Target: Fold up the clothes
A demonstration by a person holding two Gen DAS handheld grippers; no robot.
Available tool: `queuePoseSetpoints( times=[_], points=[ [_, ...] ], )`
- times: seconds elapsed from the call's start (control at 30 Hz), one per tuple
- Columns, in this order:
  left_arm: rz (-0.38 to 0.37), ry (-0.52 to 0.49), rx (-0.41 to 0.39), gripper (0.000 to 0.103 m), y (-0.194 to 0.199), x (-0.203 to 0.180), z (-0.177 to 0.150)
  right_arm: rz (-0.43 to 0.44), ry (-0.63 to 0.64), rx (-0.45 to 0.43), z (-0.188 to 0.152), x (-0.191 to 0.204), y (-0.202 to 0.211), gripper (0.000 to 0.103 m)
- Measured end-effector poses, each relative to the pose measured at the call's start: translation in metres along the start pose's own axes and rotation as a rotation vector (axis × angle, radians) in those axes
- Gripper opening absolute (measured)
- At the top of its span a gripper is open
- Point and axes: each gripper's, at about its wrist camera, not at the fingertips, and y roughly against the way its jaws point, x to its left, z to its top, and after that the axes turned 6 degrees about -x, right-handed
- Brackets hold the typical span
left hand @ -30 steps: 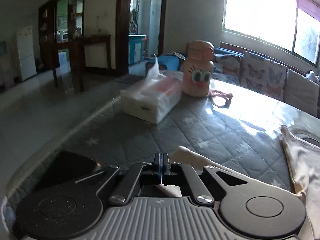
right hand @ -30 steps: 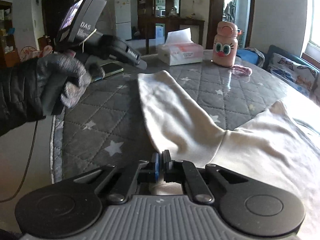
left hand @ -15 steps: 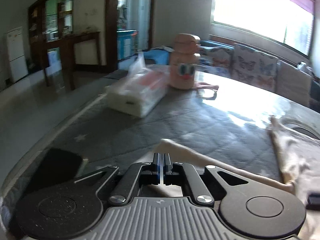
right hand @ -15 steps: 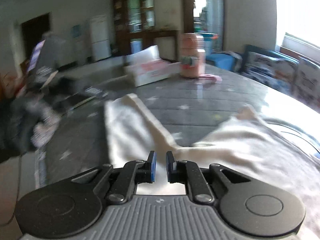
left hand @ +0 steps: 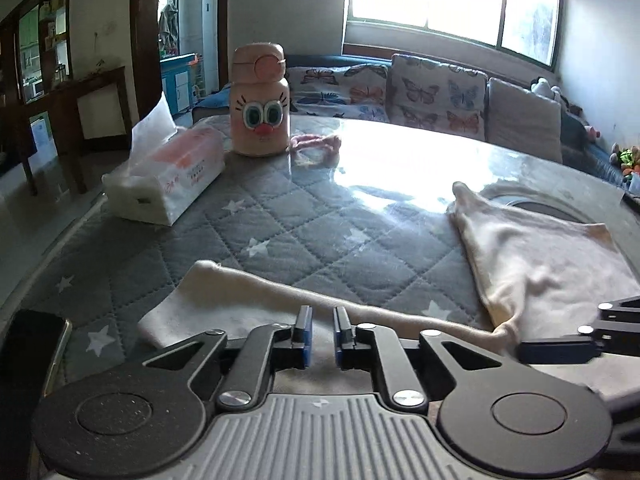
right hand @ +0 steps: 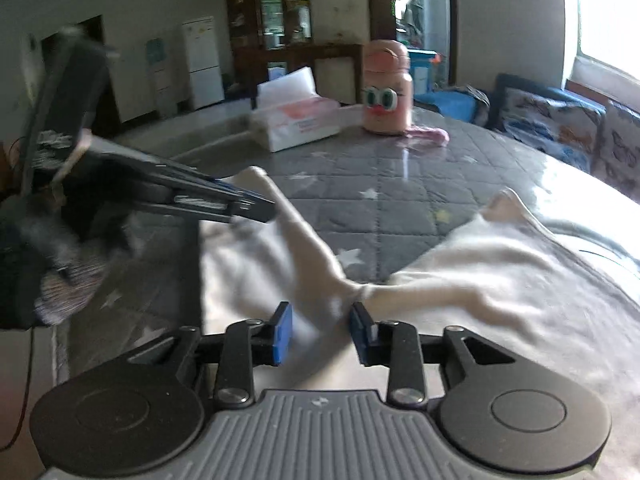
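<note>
The cream garment (left hand: 532, 256), lying across the lower centre and right of the frame, looks soft and limp, best pinched at a sleeve edge, while the left gripper (left hand: 320, 330) and right gripper (right hand: 320, 330) both gape empty.

Open right claw (right hand: 320, 334), cream garment (right hand: 500, 276), blurred

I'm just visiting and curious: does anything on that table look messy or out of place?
Mainly the cream long-sleeved garment: it lies rumpled, one sleeve stretched across the grey star-quilted table cover and twisted into a tight bunch where it joins the body. The white tissue pack and pink cartoon-eyed bottle stand normally.
</note>
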Motion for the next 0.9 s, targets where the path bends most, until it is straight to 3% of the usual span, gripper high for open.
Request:
queuePoseSetpoints(
  times=[0.33, 0.5, 0.63, 0.77, 0.9],
  points=[
    [0.098, -0.026, -0.024, 0.024, 0.002, 0.018, -0.009, 0.055, 0.140, 0.007, -0.019, 0.045, 0.027, 0.033],
    [0.141, -0.028, -0.027, 0.031, 0.002, 0.028, -0.008, 0.115, 0.130, 0.028, -0.024, 0.060, 0.030, 0.040],
    [0.168, -0.025, -0.024, 0.032, 0.003, 0.035, -0.007, 0.139, 0.131, 0.012, -0.024, 0.066, 0.042, 0.039],
    [0.151, -0.023, -0.019, 0.030, 0.012, 0.033, -0.007, 0.087, 0.112, -0.012, -0.024, 0.057, 0.058, 0.039],
    [0.077, -0.043, -0.043, 0.030, 0.031, 0.012, -0.006, 0.033, 0.095, 0.042, -0.033, 0.046, 0.061, 0.039]
  ],
)
